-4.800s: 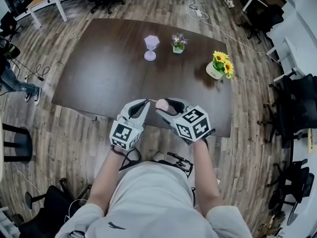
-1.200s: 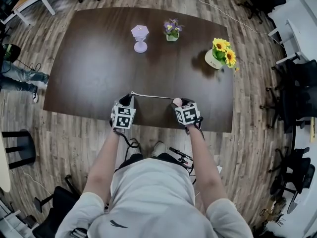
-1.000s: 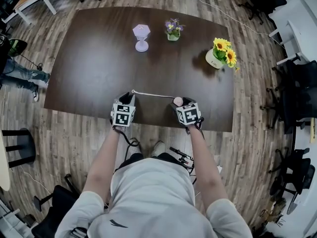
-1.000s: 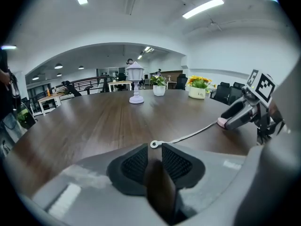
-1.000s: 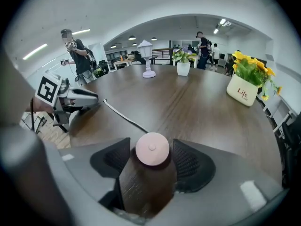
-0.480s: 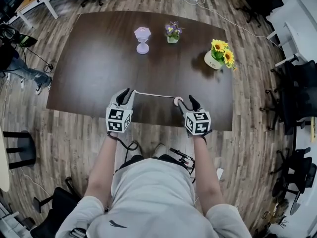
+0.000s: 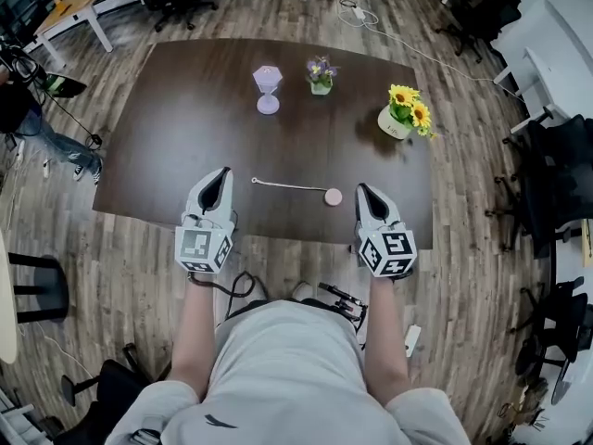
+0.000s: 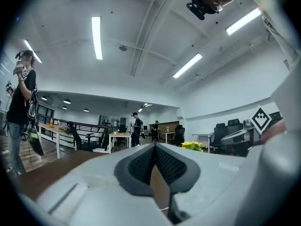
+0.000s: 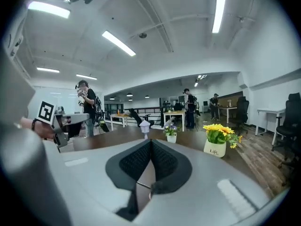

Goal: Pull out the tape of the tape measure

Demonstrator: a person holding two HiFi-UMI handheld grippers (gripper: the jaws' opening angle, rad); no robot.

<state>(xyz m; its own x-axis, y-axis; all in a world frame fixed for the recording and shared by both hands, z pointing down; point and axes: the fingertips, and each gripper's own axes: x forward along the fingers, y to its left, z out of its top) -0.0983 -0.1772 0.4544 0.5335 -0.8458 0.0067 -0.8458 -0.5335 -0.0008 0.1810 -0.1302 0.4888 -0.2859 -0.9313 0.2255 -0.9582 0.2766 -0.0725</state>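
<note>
A dark wooden table [image 7: 167, 128] is filling the middle of an open office with a plank floor, and a lilac goblet [image 7: 268, 89], a small pot of purple flowers [image 7: 321, 74] and a pot of sunflowers [image 7: 400, 114] are standing along its far side. The pink tape measure [image 7: 333, 197] is now lying free near the table's 6 o'clock edge, its tape [image 7: 287, 185] stretching toward 9 o'clock. Half a second ago each end was sitting between spread jaws. The left gripper [image 7: 222, 172], at 9 o'clock of the tape's tip, and the right gripper [image 7: 362, 191], at 3 o'clock of the case, are now hanging apart from it. Their jaws have just been closing and are pressing together on nothing.
</note>
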